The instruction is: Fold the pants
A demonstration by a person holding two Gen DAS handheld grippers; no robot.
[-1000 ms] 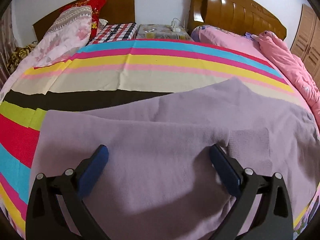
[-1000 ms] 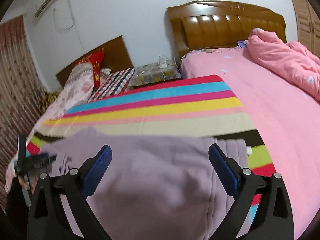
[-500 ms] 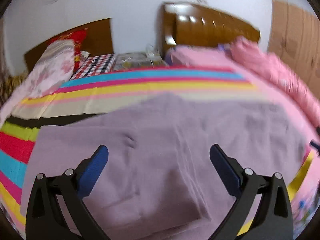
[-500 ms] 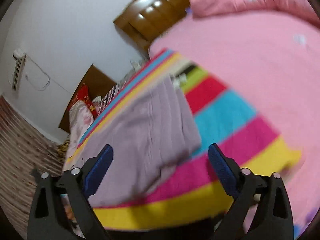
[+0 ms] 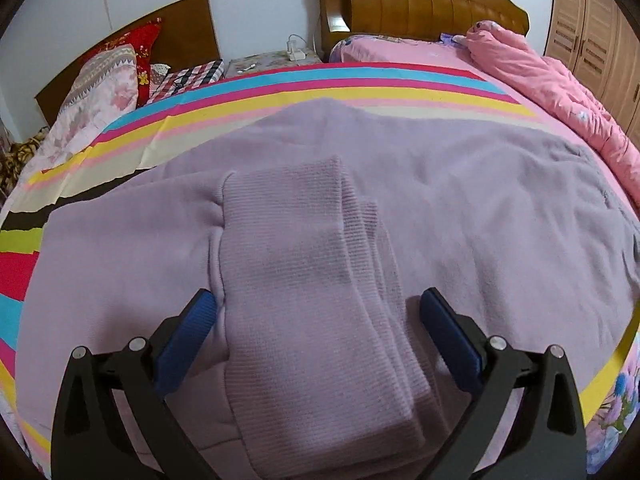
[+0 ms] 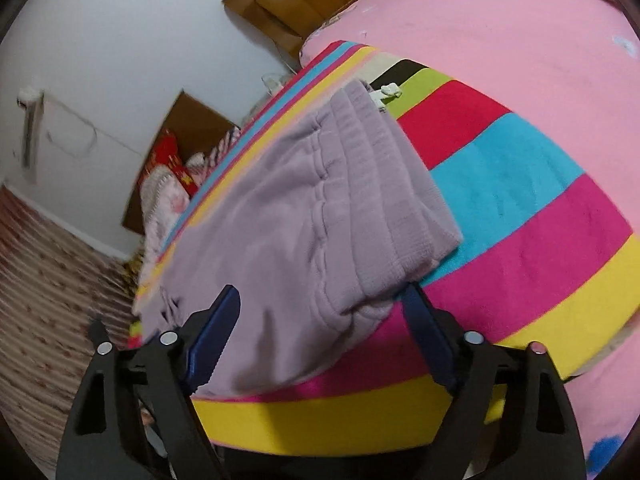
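The lilac knit pants (image 5: pixel 460 208) lie spread on a striped blanket (image 5: pixel 280 92) on the bed. Their ribbed cuffs (image 5: pixel 304 280) lie stacked on top of the body of the pants. My left gripper (image 5: pixel 316 312) is open, its blue pads on either side of the cuffs, low over the cloth. In the right wrist view the pants (image 6: pixel 288 232) lie with the gathered waistband (image 6: pixel 384 176) at the right end. My right gripper (image 6: pixel 320 312) is open at the near waistband corner, holding nothing.
A pink quilt (image 5: pixel 560 92) is heaped at the right on the pink sheet (image 6: pixel 500 32). Pillows (image 5: pixel 108 88) and a wooden headboard (image 5: pixel 420 4) are at the back. A nightstand (image 5: pixel 272 62) stands between the beds. The blanket's front edge (image 6: pixel 360 420) is close below my right gripper.
My left gripper came forward over the folded cuffs, which now lie between its pads. My right gripper swung and tilted to the waistband end and moved closer to its near corner.
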